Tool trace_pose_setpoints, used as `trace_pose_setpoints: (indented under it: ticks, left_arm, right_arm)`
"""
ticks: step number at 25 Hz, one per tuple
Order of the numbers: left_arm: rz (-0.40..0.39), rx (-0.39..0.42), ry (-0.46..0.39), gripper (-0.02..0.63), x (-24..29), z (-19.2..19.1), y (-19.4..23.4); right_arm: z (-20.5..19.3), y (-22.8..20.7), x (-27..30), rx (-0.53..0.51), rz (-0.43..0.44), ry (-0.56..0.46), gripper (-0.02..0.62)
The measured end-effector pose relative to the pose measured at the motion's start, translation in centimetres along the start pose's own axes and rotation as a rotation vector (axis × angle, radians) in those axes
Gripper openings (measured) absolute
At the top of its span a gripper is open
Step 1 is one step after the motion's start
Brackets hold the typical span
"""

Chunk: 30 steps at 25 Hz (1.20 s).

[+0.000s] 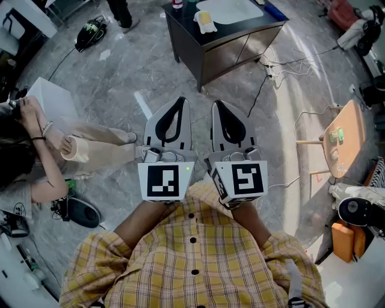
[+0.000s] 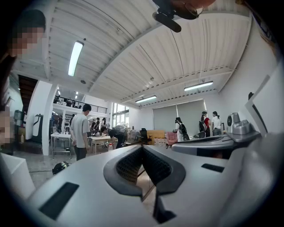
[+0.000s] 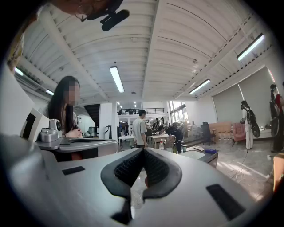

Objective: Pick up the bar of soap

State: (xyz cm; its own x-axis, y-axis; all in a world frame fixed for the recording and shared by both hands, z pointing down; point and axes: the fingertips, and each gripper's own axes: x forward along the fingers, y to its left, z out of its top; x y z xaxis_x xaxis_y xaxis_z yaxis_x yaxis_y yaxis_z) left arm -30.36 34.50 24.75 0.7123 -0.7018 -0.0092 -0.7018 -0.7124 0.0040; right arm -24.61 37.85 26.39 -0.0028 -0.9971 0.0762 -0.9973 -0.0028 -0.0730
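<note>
In the head view a yellow bar of soap (image 1: 206,18) lies on a white dish on a dark cabinet (image 1: 204,51) at the far end of the floor, next to a white basin (image 1: 231,10). My left gripper (image 1: 179,101) and right gripper (image 1: 215,104) are held side by side in front of a yellow plaid shirt, well short of the cabinet. Both are shut with nothing between the jaws. The left gripper (image 2: 142,148) and the right gripper (image 3: 143,150) look out level across the room. The cabinet top (image 3: 208,155) shows in the right gripper view.
A person sits on the floor at the left (image 1: 36,150) beside a white box (image 1: 51,99). A small wooden side table (image 1: 346,135) stands at the right, and cables with a power strip (image 1: 271,72) lie by the cabinet. An orange container (image 1: 346,240) is at the lower right. Several people stand far off.
</note>
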Motion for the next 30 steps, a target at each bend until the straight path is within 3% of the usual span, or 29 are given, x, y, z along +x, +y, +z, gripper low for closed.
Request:
trace_pose_setpoints:
  ticks: [14, 26, 30]
  left_arm:
    - [-0.005, 0.003, 0.027, 0.011, 1.6, -0.8, -1.3]
    - [0.024, 0.071, 0.151, 0.011, 7.5, -4.1, -6.9]
    - [0.049, 0.037, 0.184, 0.011, 12.2, -5.7, -6.6]
  right_arm:
    - [-0.7, -2.1, 0.1, 0.044, 0.027, -0.001, 0.018]
    - [-3.2, -13.5, -1.7, 0.099, -0.010, 0.038, 0.018]
    - [-4.2, -18.2, 0.5, 0.100, -0.040, 0.069, 0.018]
